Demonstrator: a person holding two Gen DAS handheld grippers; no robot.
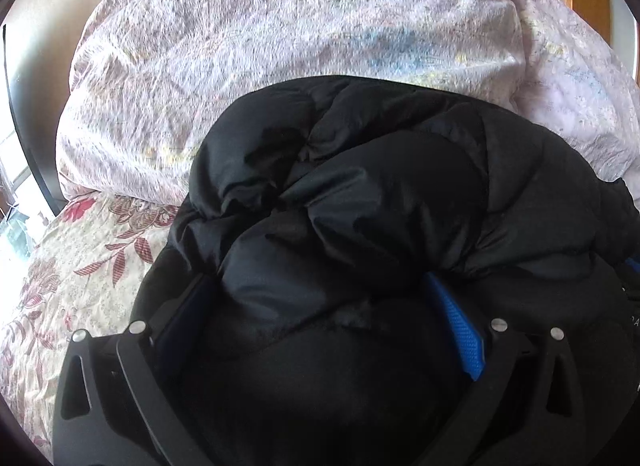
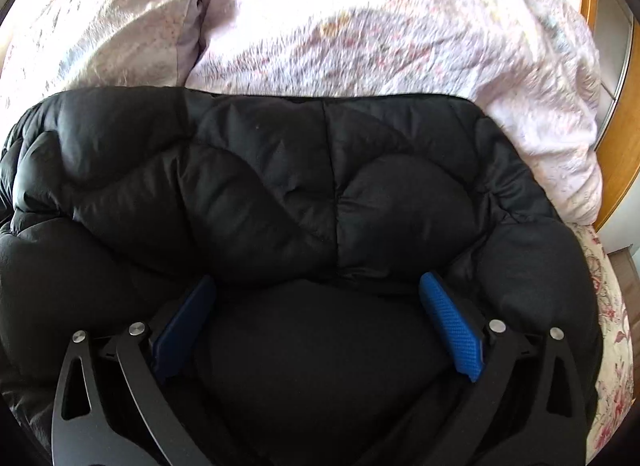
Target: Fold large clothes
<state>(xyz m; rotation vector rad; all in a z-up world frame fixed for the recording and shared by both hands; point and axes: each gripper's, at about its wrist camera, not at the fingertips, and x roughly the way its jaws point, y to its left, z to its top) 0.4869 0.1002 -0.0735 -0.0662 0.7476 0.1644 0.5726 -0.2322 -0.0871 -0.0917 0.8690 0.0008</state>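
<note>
Both grippers sit with fingers spread wide, a bulge of the black puffer jacket (image 2: 280, 193) lying between each pair, pressed against it rather than pinching. The left gripper (image 1: 320, 318) faces a bunched roll just ahead; the right gripper (image 2: 316, 318) meets flatter quilting. Beyond lies a pale duvet (image 1: 280, 45) on the floral bed sheet (image 1: 72, 266). Likely mid-fold (pressing layers down); next, close on an edge and bring it over.

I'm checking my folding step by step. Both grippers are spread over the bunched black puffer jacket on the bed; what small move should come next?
Probably close both on the padding. The left gripper and right gripper stand wide open with the black puffer jacket bulging between their pads, nothing clamped yet.
</note>
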